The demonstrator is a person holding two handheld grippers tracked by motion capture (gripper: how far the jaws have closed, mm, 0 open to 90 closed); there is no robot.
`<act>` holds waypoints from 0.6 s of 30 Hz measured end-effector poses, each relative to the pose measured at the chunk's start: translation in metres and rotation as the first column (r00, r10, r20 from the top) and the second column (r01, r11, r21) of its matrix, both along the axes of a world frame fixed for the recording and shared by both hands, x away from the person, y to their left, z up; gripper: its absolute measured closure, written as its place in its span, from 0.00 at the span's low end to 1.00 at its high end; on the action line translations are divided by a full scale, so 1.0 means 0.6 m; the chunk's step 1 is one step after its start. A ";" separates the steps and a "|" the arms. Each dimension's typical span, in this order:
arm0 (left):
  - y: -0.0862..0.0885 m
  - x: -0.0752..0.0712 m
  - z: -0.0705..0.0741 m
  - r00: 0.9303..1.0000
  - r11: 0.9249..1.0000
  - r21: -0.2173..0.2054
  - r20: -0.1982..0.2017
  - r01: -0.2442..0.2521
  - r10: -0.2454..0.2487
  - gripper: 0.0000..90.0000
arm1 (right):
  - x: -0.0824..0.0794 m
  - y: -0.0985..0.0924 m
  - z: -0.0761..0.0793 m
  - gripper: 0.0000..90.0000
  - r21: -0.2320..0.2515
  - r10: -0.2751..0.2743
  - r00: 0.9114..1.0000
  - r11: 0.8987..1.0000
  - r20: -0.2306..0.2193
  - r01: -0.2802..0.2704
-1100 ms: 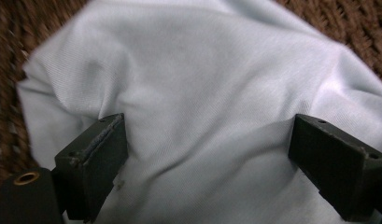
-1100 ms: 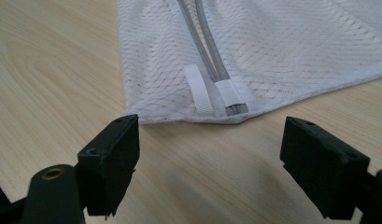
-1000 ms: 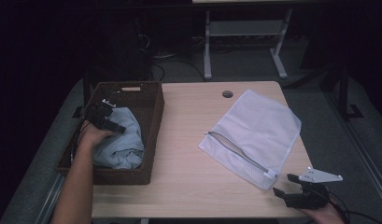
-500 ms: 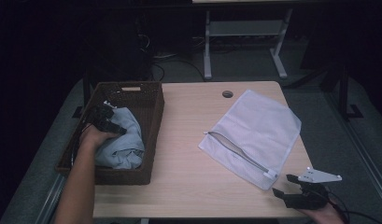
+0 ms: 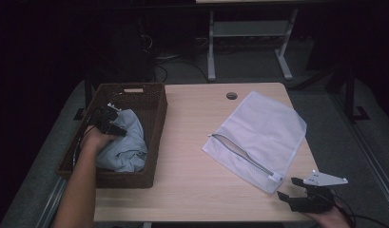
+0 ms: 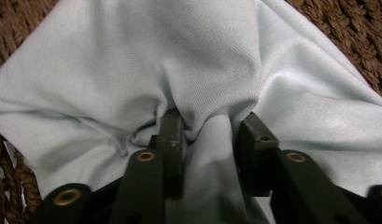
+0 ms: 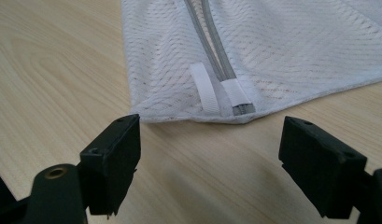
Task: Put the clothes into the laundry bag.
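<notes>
Pinching a fold of pale blue cloth [image 6: 132,84], the left hand-held gripper [image 5: 117,130] sits inside the wicker basket [image 5: 156,123] at the tabletop's [image 5: 192,156] left edge. Right hand-held gripper [image 7: 209,149], jaws wide, rests near the mesh bag's [image 5: 258,133] zipper corner, bare wood between.

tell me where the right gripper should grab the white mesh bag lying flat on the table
Probably the near corner of the mesh bag, where the zipper ends at the small white tab. The bag lies flat, so only an edge gives the jaws something to pinch. The right gripper is open, low and facing that corner, so coming in along the table from the person's side looks easiest.
</notes>
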State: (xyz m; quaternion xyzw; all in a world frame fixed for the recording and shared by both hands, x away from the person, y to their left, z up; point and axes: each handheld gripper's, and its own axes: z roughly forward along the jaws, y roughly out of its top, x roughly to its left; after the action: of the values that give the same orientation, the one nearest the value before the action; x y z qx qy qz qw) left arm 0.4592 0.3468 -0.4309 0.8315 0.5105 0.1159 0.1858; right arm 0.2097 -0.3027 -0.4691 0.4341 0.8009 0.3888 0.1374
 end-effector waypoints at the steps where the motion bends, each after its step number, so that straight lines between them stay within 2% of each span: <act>1: 0.001 0.000 0.000 1.000 1.000 0.008 -0.002 -0.010 0.010 0.67 | 0.000 -0.001 0.000 0.22 -0.001 0.000 1.000 1.000 0.001 0.000; 3: -0.001 0.001 0.002 0.999 0.997 0.065 -0.002 -0.048 0.048 0.50 | -0.001 -0.002 0.000 0.22 0.001 -0.004 1.000 1.000 0.003 0.004; 7: 0.002 -0.001 0.006 0.994 0.989 0.102 0.000 -0.108 0.109 0.28 | -0.001 -0.005 0.000 0.22 0.004 -0.007 1.000 1.000 0.003 0.007; 10: 0.008 0.000 0.006 0.989 0.984 0.096 -0.002 -0.149 0.150 0.20 | -0.001 -0.004 0.000 0.22 0.001 -0.005 1.000 1.000 -0.001 0.005; 12: 0.017 0.002 -0.003 0.983 0.983 0.044 -0.041 -0.178 0.180 0.18 | -0.001 -0.002 0.000 0.22 0.000 -0.002 1.000 1.000 -0.002 0.002; 13: 0.022 0.004 -0.008 0.978 0.980 0.022 -0.062 -0.198 0.199 0.16 | -0.001 -0.001 0.000 0.22 0.000 -0.001 1.000 1.000 -0.004 0.001; 16: 0.021 0.007 -0.008 0.978 0.980 0.023 -0.074 -0.195 0.196 0.15 | -0.001 -0.001 -0.001 0.22 -0.003 0.004 1.000 1.000 -0.005 -0.004; 18: 0.020 0.006 -0.007 0.980 0.983 0.023 -0.073 -0.184 0.185 0.17 | -0.001 0.000 -0.001 0.22 -0.003 0.005 1.000 1.000 -0.007 -0.005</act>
State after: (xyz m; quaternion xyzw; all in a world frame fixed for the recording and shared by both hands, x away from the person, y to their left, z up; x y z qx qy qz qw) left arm 0.4627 0.3587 -0.4353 0.7858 0.5911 0.1054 0.1485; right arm 0.2089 -0.3029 -0.4698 0.4332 0.8032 0.3865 0.1340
